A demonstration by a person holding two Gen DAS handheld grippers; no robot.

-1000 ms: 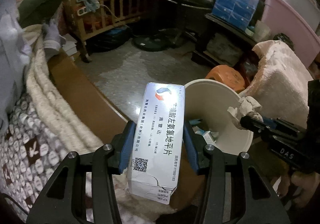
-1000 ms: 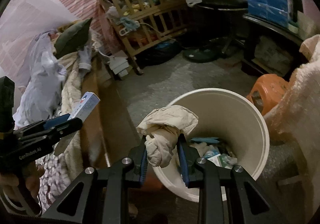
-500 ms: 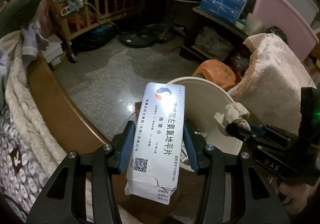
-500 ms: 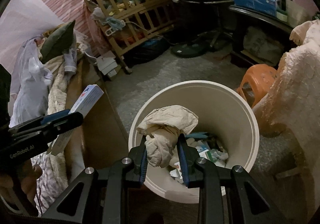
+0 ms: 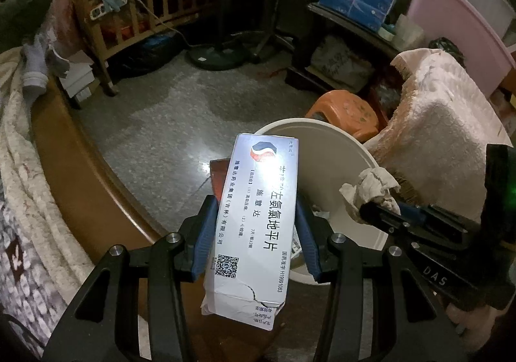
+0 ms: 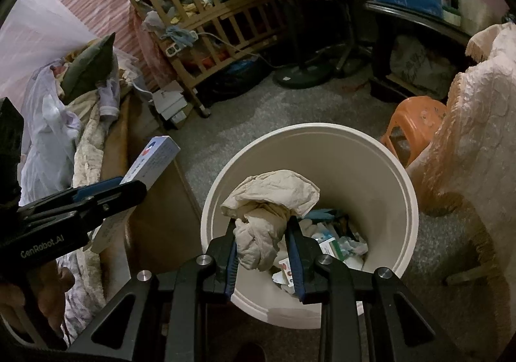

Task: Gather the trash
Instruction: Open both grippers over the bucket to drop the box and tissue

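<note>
— Hand-held gripper on the left [image 5: 254, 239]: what was seen clamped in it?

— A white medicine box [image 5: 258, 216] with printed characters and a torn lower end was gripped between the blue pads [image 5: 203, 242], held upright and slightly tilted. In the left wrist view its face could be read; in the right wrist view only its upper end [image 6: 151, 162] was seen, jutting above the left hand-held gripper [image 6: 129, 187], beside the wooden bed edge [image 6: 154, 220].

— And the right hand-held gripper [image 6: 261, 239]?

— It was closed on a crumpled tissue [image 6: 267, 220], pinched at the lower part, with the wad bulging above the jaws. In the left wrist view that tissue [image 5: 371, 184] was shown from the side, at the tip of the right hand-held gripper [image 5: 374, 210], over the rim of the bin.

— Where was the bin placed?

— A white round bin [image 6: 380, 175] was stood on the grey floor [image 5: 161, 123], near an orange stool [image 6: 416, 123]. Its contents, paper scraps and a small carton [image 6: 332, 242], were revealed only by the right wrist view; in the left wrist view the inside [image 5: 329, 168] was largely hidden behind the box. Fingers of the person [image 6: 61, 281] were glimpsed only in the right wrist view, under the left tool.
</note>
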